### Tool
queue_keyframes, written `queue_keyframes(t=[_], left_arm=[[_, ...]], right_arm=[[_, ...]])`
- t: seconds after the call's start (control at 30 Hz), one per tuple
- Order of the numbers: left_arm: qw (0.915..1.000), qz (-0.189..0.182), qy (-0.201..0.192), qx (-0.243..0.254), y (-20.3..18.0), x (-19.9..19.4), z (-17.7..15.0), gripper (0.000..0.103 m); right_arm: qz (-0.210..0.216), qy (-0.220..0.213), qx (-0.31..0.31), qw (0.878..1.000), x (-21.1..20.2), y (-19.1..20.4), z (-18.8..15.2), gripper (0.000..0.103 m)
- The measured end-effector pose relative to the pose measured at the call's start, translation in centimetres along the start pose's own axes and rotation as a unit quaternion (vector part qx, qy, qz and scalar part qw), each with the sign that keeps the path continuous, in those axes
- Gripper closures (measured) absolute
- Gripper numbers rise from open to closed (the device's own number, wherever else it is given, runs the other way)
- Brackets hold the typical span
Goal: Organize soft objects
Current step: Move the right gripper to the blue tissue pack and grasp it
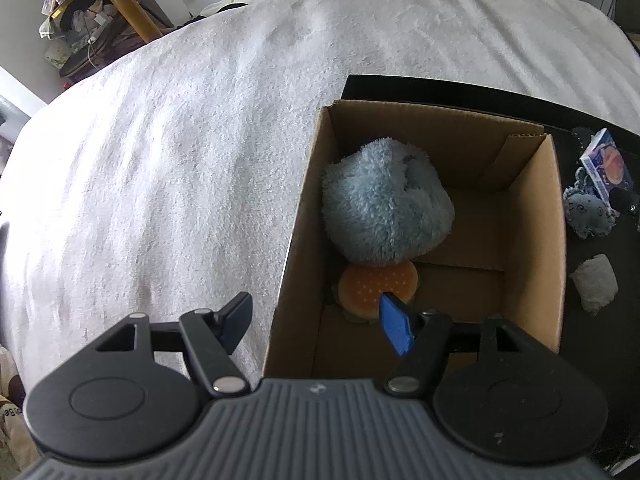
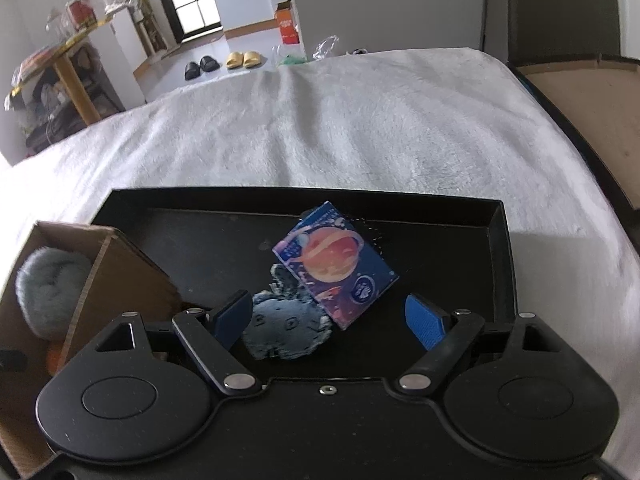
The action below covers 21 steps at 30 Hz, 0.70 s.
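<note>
Left gripper [image 1: 318, 322]: jaws wide apart, empty, straddling the near left wall of cardboard box [image 1: 536, 240]; one finger outside over white blanket [image 1: 180, 160], blue-padded finger inside, just above burger plush [image 1: 376, 288].

Inside box: fluffy blue plush [image 1: 384, 204] against the left wall, lying over the far edge of burger plush.

Right gripper [image 2: 330, 320]: jaws wide apart, empty, poised over black tray [image 2: 506, 260]. Left finger just beside dark blue flat plush [image 2: 286, 332]; contact not discernible. Planet-print packet [image 2: 334, 264] tilted, resting over the far edge of that plush.

On tray, right of box: pale grey lump [image 1: 594, 286], possibly cloth.

Tray and box set on blanket, box at the tray's left end.
</note>
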<state>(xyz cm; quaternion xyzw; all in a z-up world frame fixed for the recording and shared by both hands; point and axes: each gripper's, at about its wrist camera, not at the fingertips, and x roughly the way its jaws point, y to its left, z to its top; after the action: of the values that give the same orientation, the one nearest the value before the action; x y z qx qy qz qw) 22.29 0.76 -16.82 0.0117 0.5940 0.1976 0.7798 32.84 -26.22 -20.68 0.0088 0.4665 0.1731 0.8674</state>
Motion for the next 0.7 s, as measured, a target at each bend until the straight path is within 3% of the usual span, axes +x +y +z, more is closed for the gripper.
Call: queue_keyframes(t=[0.5,0.6,0.63,0.7], left_arm=[[0.9999,0.008,0.01,0.011,-1.5,0.3,0.2,0.034],[0.9999,0.004,0.011,0.01,-1.3,0.3,0.1,0.034],[0.9999,0.003,0.011,0.01,-1.3,0.3,0.1,0.034],[0.9999,0.002,0.012,0.009,-1.1,0.4,0.1,0.034]], right_arm=[[-0.017,0.019,-0.126,0.992,4.1,0.9,1.6,0.02],[-0.012,0.03,-0.138,0.99,4.8,1.1,1.5,0.032],[-0.01,0.039,-0.134,0.99,5.0,1.1,1.4,0.044],[-0.008,0.046,-0.119,0.992,4.9,0.7,1.4,0.045]])
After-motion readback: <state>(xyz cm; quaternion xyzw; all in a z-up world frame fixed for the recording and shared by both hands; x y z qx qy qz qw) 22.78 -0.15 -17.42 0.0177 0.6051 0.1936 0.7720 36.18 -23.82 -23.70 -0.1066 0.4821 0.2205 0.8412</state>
